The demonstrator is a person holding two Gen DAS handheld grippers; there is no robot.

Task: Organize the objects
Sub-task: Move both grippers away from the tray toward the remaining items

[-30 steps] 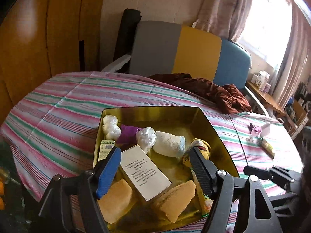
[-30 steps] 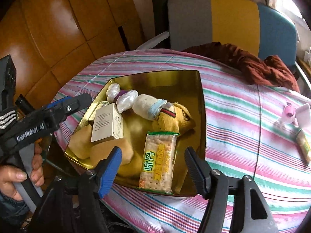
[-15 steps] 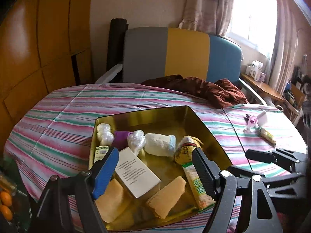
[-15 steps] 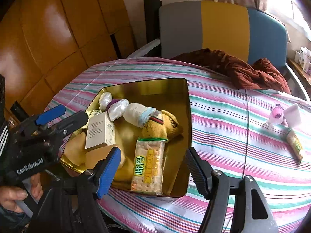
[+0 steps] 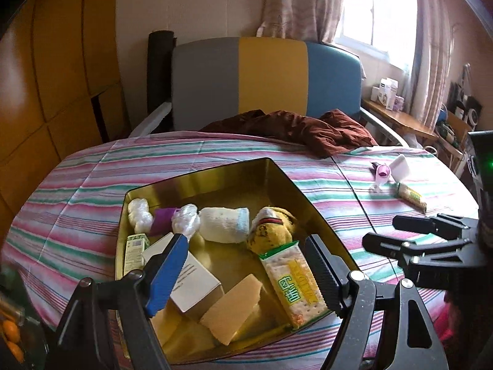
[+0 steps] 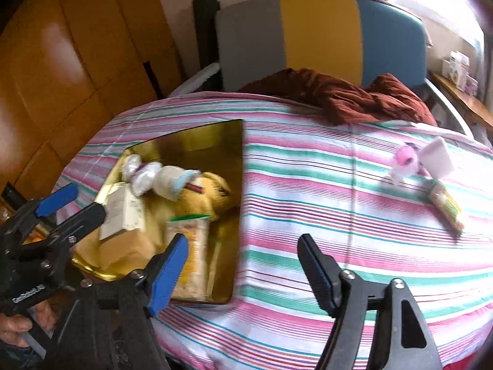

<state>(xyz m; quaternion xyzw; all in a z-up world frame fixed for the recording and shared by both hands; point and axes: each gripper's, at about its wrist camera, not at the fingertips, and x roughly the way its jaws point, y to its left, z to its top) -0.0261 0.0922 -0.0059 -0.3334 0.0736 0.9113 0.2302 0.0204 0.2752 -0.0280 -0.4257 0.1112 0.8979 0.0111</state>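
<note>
Gold-coloured metal tray sits on the striped tablecloth, and in it lie a cracker packet, a white box, a yellow plush toy and a rolled white sock. Over the tray's near edge the left gripper hangs released, its jaws having just been opening with nothing pressed between them. Right of the tray, over bare cloth, the right gripper is likewise released and has just been opening, and well right of the tray lie 3 loose things: a pink toy, a white block and a snack bar.
</note>
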